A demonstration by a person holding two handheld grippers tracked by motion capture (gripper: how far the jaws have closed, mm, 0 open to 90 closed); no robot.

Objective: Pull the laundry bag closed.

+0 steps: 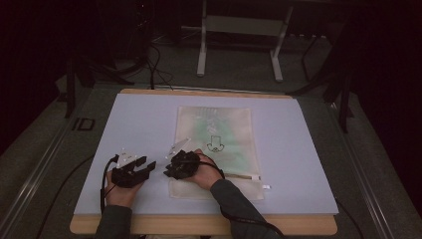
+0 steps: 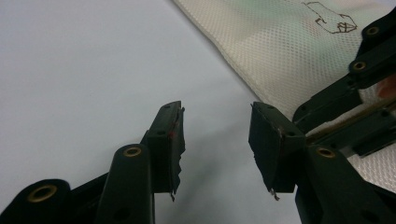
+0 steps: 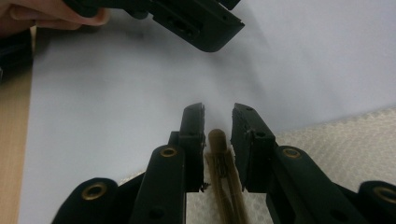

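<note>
Reaching in from the bottom edge of the high view, the person's two forearms bring both tools over the pale blue mat [image 1: 298,149]. The left gripper [image 1: 135,169] sits lower left of centre above bare mat, jaws spread wide with nothing between them, as the left gripper view confirms. Just right of it, the right gripper [image 1: 180,164] rests on the lower left corner of the mesh bag [image 1: 229,129]. In the right gripper view its jaws stand slightly apart on either side of the brown zipper end [image 3: 218,140]; the pads flank the zipper without pressing it. The zipper [image 1: 244,176] runs left to right along the bag's lower edge, its white pull tab [image 1: 264,186] at the right end. The bag's long axis runs from the frame's bottom toward its top, a small dark printed figure [image 1: 215,144] near its middle. Beyond the table edge stands a white frame [image 1: 239,25] on a dim floor.
</note>
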